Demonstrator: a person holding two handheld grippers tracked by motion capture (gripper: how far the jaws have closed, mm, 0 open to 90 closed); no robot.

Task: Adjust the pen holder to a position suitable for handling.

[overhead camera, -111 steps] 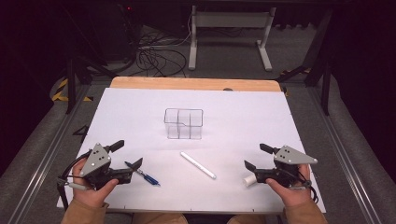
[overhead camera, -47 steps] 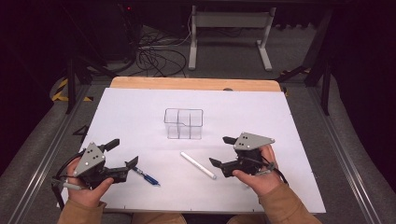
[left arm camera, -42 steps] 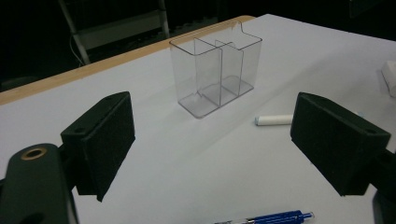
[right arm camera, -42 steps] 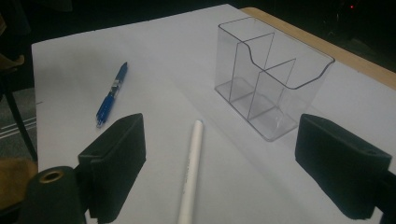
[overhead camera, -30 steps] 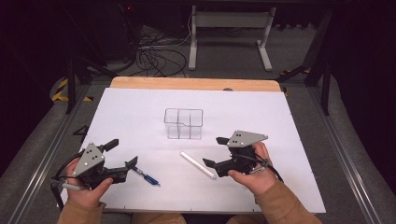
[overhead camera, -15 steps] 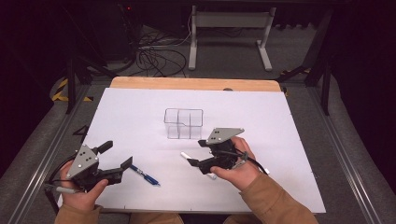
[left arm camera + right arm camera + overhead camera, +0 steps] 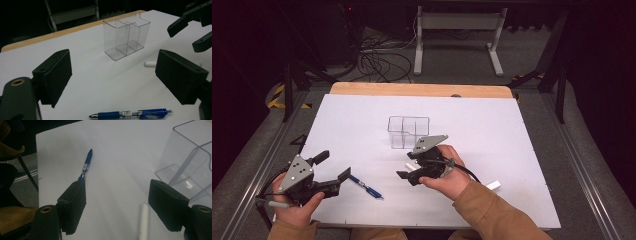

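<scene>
Jaws of the right gripper (image 7: 117,212) had just been narrowing but gripped nothing, straddling the white marker (image 7: 143,222), whose long axis ran along them on the sheet. Just beyond stood the clear organizer (image 7: 408,131). Farther left, the left gripper (image 7: 112,82) gaped unladen above the blue pen (image 7: 131,114).

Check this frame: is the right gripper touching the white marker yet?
Apart. In the right gripper view the white marker lies on the table between the right gripper's open jaws, with white surface showing between it and each pad.
</scene>
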